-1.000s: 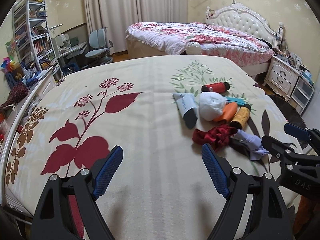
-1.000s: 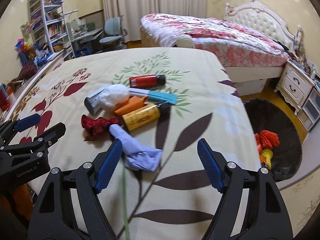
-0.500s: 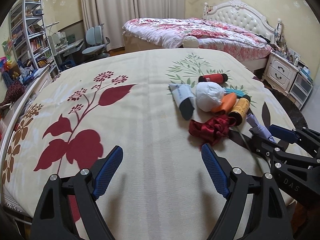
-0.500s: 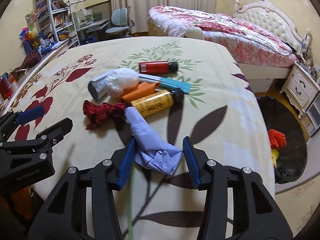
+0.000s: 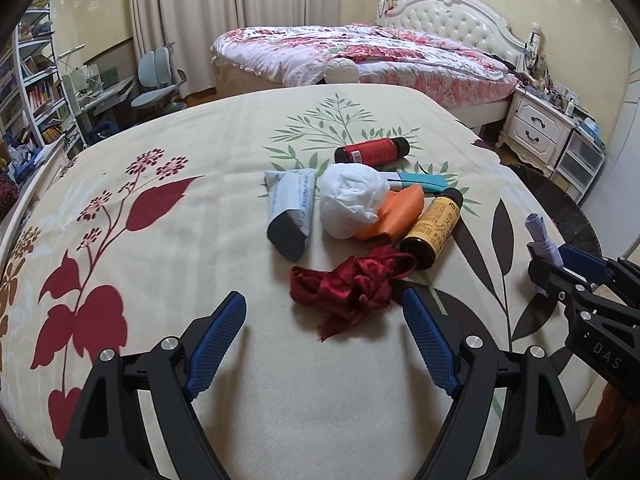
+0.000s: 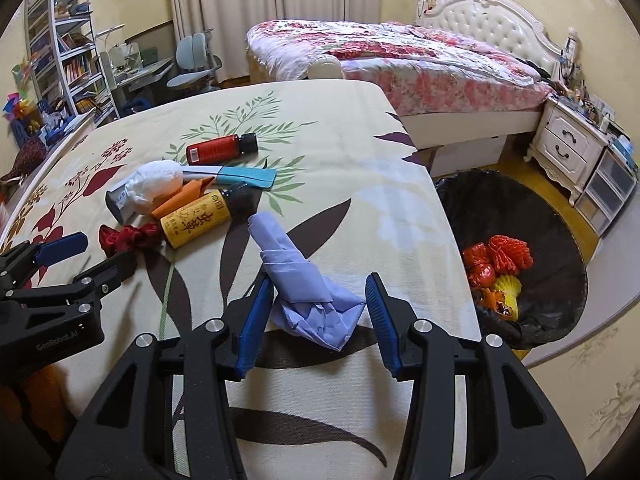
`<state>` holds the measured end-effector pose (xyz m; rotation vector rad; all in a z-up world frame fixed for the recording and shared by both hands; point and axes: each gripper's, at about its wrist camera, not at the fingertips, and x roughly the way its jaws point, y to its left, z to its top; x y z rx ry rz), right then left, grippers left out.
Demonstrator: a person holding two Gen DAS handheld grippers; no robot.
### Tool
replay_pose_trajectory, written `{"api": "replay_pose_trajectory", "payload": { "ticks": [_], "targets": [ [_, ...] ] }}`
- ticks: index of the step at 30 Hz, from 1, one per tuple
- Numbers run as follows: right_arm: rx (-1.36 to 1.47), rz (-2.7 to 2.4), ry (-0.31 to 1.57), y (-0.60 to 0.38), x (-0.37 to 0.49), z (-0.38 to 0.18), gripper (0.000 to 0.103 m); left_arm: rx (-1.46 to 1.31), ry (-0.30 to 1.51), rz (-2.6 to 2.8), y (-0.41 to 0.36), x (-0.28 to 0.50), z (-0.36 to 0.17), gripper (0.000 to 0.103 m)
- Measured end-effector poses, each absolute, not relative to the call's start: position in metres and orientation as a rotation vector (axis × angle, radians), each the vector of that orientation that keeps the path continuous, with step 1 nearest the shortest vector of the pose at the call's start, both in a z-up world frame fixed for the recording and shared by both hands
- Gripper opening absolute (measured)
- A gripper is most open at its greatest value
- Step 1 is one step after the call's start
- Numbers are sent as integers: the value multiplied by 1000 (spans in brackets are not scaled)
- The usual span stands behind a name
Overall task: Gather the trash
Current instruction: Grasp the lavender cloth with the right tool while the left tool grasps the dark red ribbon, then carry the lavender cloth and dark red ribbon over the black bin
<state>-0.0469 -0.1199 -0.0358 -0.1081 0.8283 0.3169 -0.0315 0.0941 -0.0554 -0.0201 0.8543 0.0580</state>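
1. Two claws work over the cream leaf-printed bedspread [image 6: 360,152], trash heaped mid-bed.
2. Beside the bed the black-lined bin [image 6: 560,240] waits; a short swing could drop trash on the floor.
3. Right claw [image 6: 316,316] pinches the crumpled lilac paper wad [image 6: 312,296]; its loose tail may slip free.
4. Left claw [image 5: 324,340] gapes empty before the dark red satin ribbon [image 5: 352,284].

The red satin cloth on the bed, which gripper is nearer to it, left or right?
Left. The left gripper sits right in front of the red satin cloth, which lies between its open jaws' tips. The right gripper is off to the side, around the lavender paper.
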Motion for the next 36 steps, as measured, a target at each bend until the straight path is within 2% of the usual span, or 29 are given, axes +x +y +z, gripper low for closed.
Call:
{"api": "replay_pose_trajectory", "payload": {
  "ticks": [1, 2, 3, 9, 15, 36],
  "targets": [
    [-104, 318, 827, -121, -46, -36, 46, -24, 857, 49, 93, -30, -56, 80],
    [-101, 319, 828, -122, -45, -36, 46, -26, 863, 37, 92, -28, -57, 72],
    [-97, 320, 828, -123, -45, -37, 46, -22, 873, 29, 90, -27, -58, 59],
    [-83, 324, 838, -126, -43, -40, 47, 31, 862, -7, 80, -33, -60, 41],
    [-75, 324, 833, -128, -46, -39, 46, 25, 852, -16, 79, -35, -58, 37],
    [-36, 239, 741, -163, -48, -5, 46, -27, 690, -37, 67, -52, -9, 37]
  ]
}}
